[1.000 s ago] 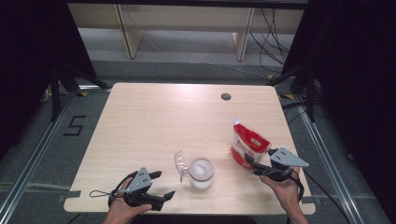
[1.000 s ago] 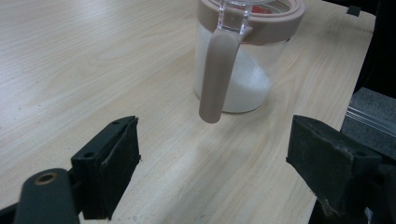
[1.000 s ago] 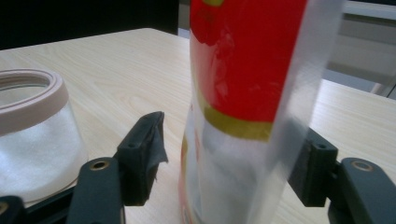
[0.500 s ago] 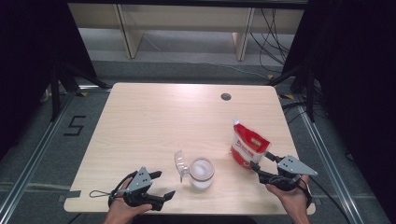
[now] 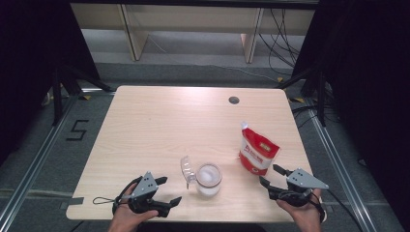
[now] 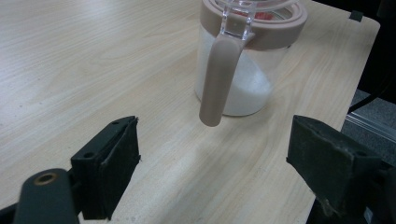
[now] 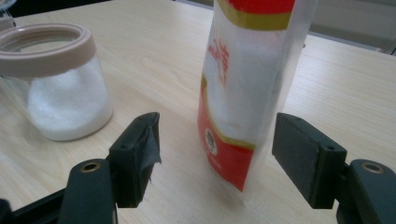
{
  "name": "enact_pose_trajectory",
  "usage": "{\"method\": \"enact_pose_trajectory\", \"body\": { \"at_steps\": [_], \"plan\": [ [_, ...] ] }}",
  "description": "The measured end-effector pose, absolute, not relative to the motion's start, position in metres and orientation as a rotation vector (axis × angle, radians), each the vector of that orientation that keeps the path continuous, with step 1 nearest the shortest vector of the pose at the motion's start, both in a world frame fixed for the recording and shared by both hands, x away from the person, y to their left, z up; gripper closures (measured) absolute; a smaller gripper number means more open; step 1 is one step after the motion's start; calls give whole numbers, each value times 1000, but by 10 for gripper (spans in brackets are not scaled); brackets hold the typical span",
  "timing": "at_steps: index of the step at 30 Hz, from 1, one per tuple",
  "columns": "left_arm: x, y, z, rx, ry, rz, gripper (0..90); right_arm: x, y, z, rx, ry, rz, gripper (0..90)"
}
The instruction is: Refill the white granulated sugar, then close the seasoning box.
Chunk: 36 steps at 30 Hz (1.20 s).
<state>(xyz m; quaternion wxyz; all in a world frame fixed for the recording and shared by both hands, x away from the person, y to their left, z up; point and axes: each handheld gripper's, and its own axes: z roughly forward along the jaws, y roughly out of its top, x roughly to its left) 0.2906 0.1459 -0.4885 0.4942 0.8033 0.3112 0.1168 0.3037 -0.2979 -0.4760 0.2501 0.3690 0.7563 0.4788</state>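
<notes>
Our fingers (image 7: 140, 154) on the right gripper (image 5: 272, 182) stand apart and have just been opening, with the red and white pouch (image 5: 258, 153) between them in the right gripper view, untouched by either pad. The pouch stands upright near the table's (image 5: 159, 121) right edge, its long axis vertical, sealed top up. Our left gripper (image 5: 169, 192) rests with jaws wide and empty, facing the glass jar (image 5: 208, 178), whose lid hangs open on its left

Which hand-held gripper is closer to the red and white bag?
The right hand-held gripper. It sits just below the bag, jaws open toward it. The left hand-held gripper is far across the table, beyond the jar.
</notes>
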Motion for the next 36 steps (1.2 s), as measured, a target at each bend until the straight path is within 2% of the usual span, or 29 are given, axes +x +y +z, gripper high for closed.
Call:
{"method": "enact_pose_trajectory", "body": {
  "at_steps": [27,31,36],
  "plan": [
    [290,142,-482,1932,772,293,185,293,-294,-480,1061,2101,1274,285],
    [290,143,-480,1940,773,299,249,295,-294,-480,1008,2094,1282,287],
    [289,142,-474,1944,730,326,440,296,-295,-482,1035,2099,1278,287]
  ]
}}
